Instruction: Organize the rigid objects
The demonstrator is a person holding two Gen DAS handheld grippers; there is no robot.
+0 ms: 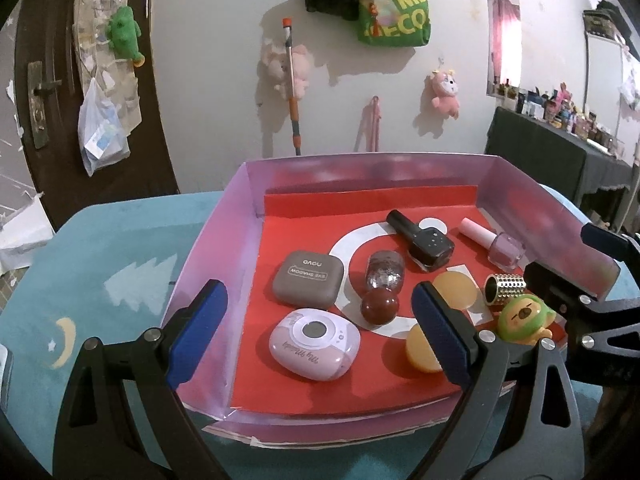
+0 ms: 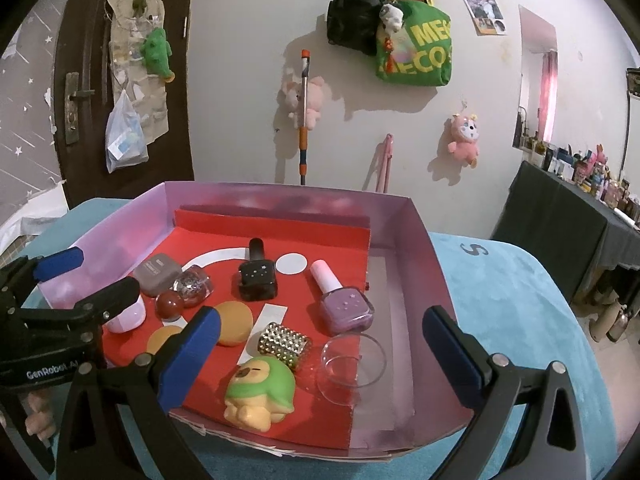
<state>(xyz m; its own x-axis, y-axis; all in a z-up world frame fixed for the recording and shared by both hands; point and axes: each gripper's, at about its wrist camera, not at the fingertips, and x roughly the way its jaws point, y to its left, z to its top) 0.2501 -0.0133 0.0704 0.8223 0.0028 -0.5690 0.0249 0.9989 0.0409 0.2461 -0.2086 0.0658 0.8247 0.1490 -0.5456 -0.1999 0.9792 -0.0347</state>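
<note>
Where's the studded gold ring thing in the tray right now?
The studded gold cylinder lies on its side near the front of the red tray floor in the right wrist view, just behind the green-hooded toy figure and left of the clear glass dish.

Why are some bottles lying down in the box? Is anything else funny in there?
Three bottles lie on their sides: the black nail polish, the purple nail polish and the glitter bottle with its round red cap. The clear glass bowl sits tilted. Nothing looks spilled or broken.
</note>
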